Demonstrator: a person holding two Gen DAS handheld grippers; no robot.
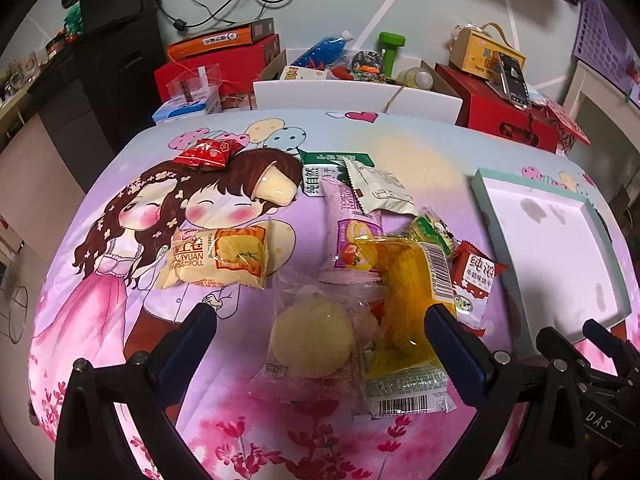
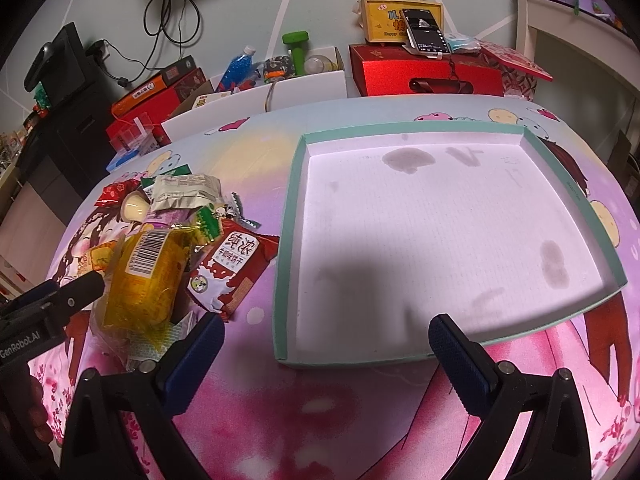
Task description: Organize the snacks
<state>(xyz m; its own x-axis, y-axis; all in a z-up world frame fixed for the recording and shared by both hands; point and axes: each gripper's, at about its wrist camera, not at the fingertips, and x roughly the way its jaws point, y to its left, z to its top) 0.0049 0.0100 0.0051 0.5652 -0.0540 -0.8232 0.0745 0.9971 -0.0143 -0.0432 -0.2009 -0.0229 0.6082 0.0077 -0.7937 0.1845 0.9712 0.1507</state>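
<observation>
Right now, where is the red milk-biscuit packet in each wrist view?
Left wrist: the red packet lies right of centre, between the yellow packet and the tray, just beyond the left gripper's right fingertip.
Right wrist: the red packet lies left of centre, just left of the tray.
Shared landmark: the tray's teal left wall.

My tablecloth (image 1: 120,288) pink-purple, cartoon girls and flower print; tray (image 2: 568,200) teal rim, white stained floor; yellow clear packet (image 1: 404,280) with barcode; red-white milk biscuit pack (image 2: 230,272); purple pack (image 1: 352,216); cream swiss-roll pack (image 1: 216,258); my finger pads (image 1: 456,340) blue on black
</observation>
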